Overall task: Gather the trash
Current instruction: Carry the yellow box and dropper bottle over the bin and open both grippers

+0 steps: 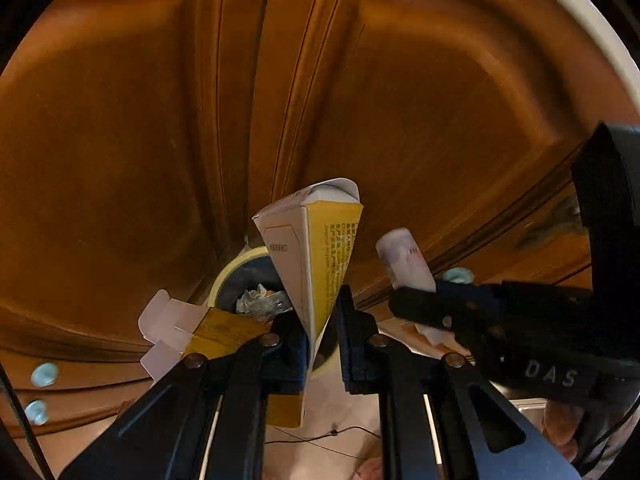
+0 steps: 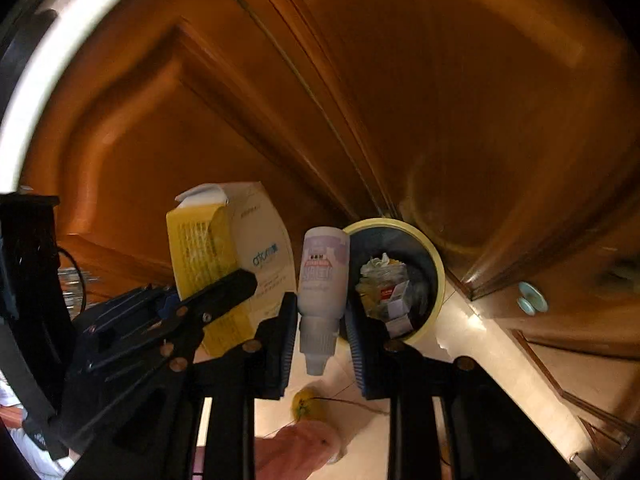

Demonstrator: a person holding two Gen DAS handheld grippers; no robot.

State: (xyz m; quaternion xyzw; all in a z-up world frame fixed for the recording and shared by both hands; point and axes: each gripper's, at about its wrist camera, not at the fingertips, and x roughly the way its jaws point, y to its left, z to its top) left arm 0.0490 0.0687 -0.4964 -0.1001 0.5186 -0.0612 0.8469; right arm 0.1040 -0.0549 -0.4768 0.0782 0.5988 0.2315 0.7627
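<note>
The left gripper [image 1: 323,344] is clamped on a flattened yellow and white carton [image 1: 316,248], which stands up out of the narrow gap between its black fingers and flares wider above them. Just beside it on its right, the right gripper [image 2: 322,340] pinches a small white bottle [image 2: 323,276] held upside down, its ribbed cap pointing toward the floor between the blue-padded fingers [image 2: 289,344]. From the left wrist view, the right gripper's dark body crosses the lower right, with the bottle's base poking out above it.

Both grippers point steeply downward. Below and just beyond their tips sits a round bin [image 2: 436,280] with a pale yellow rim and a dark liner. It holds crumpled paper and small boxes [image 2: 386,292]. From the right gripper, the bin lies just to the right of the bottle; from the left gripper, it lies just behind and left of the carton. A second yellow and white carton [image 1: 188,330] lies left of the left fingers, by the bin's rim.

Behind everything stand brown wooden cabinet doors [image 1: 400,100]. The floor [image 2: 468,344] below is pale and glossy.
</note>
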